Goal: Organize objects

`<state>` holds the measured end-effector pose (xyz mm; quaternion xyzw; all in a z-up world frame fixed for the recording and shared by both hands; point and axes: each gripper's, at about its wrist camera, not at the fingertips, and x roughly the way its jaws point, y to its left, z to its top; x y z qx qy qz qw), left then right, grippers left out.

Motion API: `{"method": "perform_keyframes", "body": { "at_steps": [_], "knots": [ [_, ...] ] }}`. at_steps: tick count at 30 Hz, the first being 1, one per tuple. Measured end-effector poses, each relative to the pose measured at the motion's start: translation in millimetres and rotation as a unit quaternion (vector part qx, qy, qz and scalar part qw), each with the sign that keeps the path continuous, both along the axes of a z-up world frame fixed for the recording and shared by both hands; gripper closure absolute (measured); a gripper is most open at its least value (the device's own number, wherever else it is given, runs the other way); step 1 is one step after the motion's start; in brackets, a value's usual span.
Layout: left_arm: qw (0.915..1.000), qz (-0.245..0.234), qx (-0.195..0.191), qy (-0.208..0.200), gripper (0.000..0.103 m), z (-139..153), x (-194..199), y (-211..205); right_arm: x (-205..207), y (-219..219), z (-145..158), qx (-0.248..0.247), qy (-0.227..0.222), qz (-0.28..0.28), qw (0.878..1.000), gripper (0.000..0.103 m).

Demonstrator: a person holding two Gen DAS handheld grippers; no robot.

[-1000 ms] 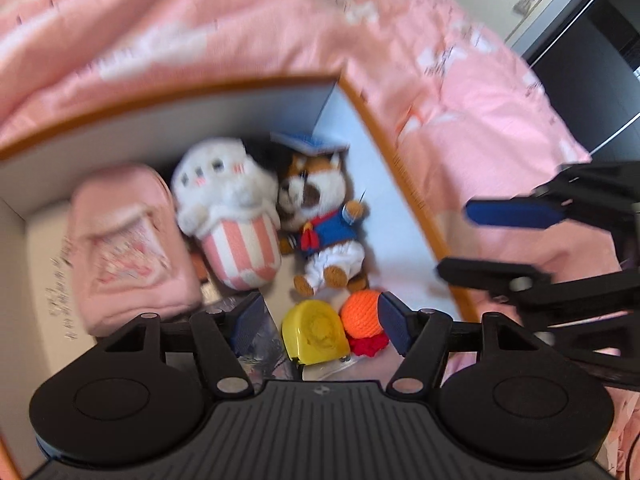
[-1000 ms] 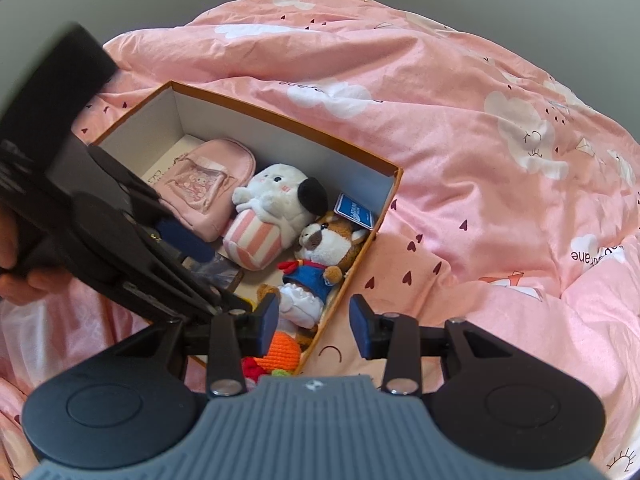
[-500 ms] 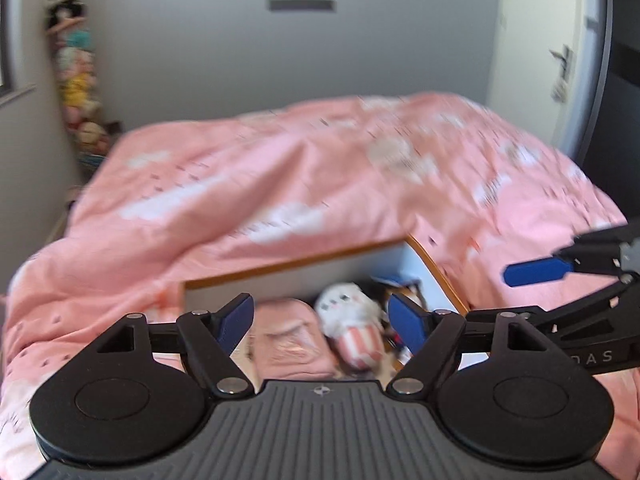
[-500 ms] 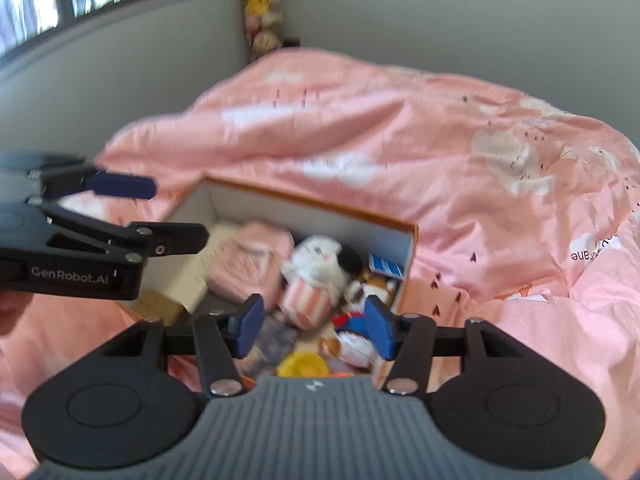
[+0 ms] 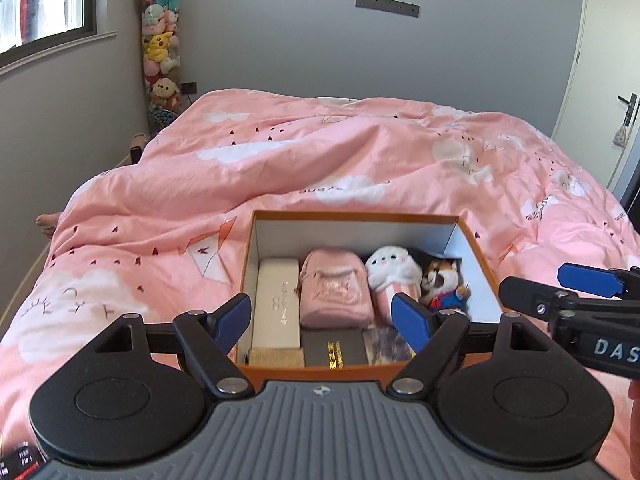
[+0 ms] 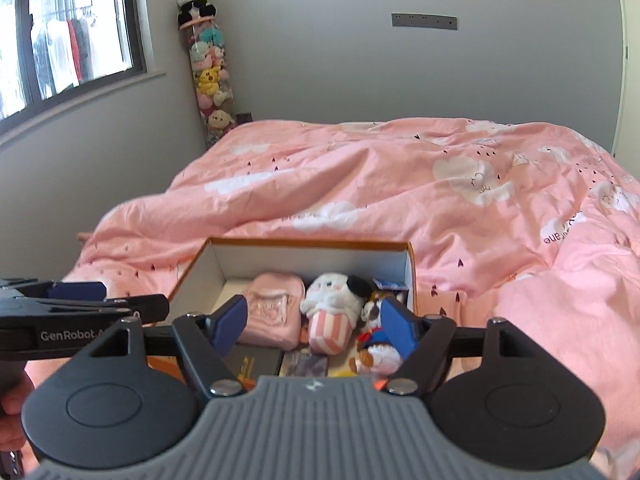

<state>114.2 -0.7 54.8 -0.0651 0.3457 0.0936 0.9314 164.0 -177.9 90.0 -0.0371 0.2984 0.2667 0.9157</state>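
An orange box with white walls (image 5: pixel 356 216) lies open on the pink bed. Inside lie a white case (image 5: pixel 278 304), a pink mini backpack (image 5: pixel 334 296), a white plush in a striped cup (image 5: pixel 394 276), a dog plush in blue (image 5: pixel 444 284) and a dark booklet (image 5: pixel 334 350). My left gripper (image 5: pixel 322 318) hovers above the box's near end, jaws opening, nothing between them. My right gripper (image 6: pixel 314 318) hovers beside it over the same box (image 6: pixel 312 245), jaws also opening and empty. Each shows in the other's view: right gripper (image 5: pixel 556 284), left gripper (image 6: pixel 112 300).
The pink duvet (image 5: pixel 320 160) spreads all around the box. A tall tube of plush toys (image 5: pixel 160 60) stands in the far left corner by a window. A door (image 5: pixel 604 80) is at the right. A person's hand (image 6: pixel 12 400) holds the left gripper.
Both grippers have drawn back and up from the box and tilted upward, so the room now shows. Both pairs of jaws have spread wider. The yellow and orange toys have dropped out of view.
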Motion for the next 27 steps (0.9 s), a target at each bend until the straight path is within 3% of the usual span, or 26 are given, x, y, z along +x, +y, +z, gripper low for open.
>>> {"method": "perform_keyframes", "body": {
  "at_steps": [17, 27],
  "knots": [
    [0.9998, 0.015, 0.011, -0.010, 0.010, -42, -43, -16, -38, -3, -46, -0.022, 0.001, -0.028, 0.999, 0.020],
    [0.9996, 0.014, 0.019, -0.017, 0.010, -52, -44, -20, -46, -10, -55, 0.001, -0.015, -0.037, 0.999, 0.016]
  ]
}}
